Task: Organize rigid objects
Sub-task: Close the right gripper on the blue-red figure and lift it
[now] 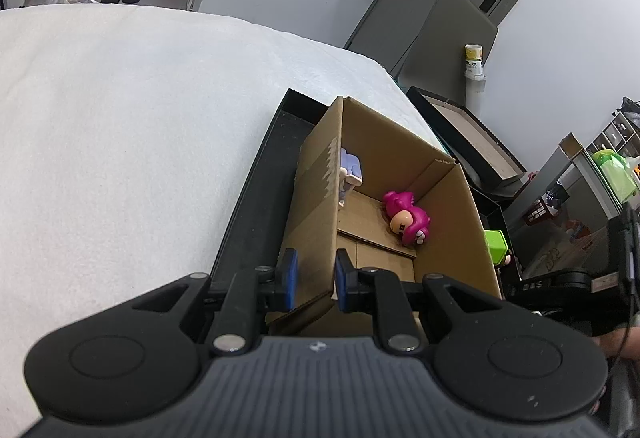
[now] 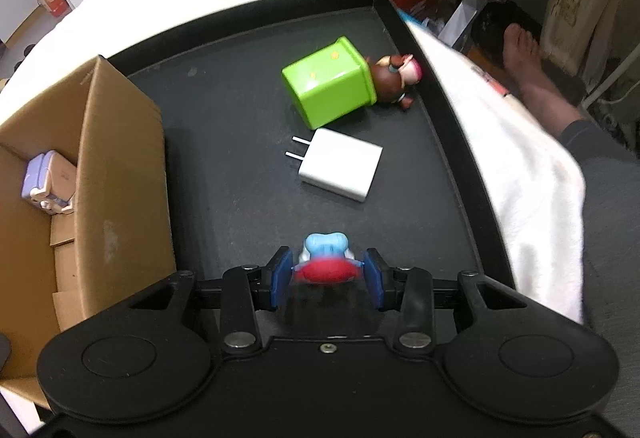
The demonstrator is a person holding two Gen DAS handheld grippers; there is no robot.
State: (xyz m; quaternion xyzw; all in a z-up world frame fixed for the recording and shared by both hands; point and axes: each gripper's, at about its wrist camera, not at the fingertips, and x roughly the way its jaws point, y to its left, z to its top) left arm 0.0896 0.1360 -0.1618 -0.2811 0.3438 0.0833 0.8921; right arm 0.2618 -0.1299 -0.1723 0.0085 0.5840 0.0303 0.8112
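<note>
An open cardboard box [image 1: 400, 158] stands in a black tray [image 2: 240, 86]. Inside it lie a magenta figurine [image 1: 406, 216] and a lilac toy [image 1: 350, 174], the latter also in the right wrist view [image 2: 48, 178]. My left gripper [image 1: 316, 280] is shut on the box's left wall [image 1: 316, 206]. My right gripper [image 2: 326, 276] is shut on a small blue and red figurine [image 2: 325, 258] just above the tray. On the tray lie a white charger [image 2: 340, 168], a green cube [image 2: 330, 80] and a brown figurine [image 2: 396, 80].
The tray rests on a white padded surface [image 1: 120, 126]. A white towel [image 2: 520, 166] lies along the tray's right rim, beside a person's bare foot [image 2: 524, 50]. Another black tray [image 1: 468, 134] and a grey chair [image 1: 452, 34] stand beyond.
</note>
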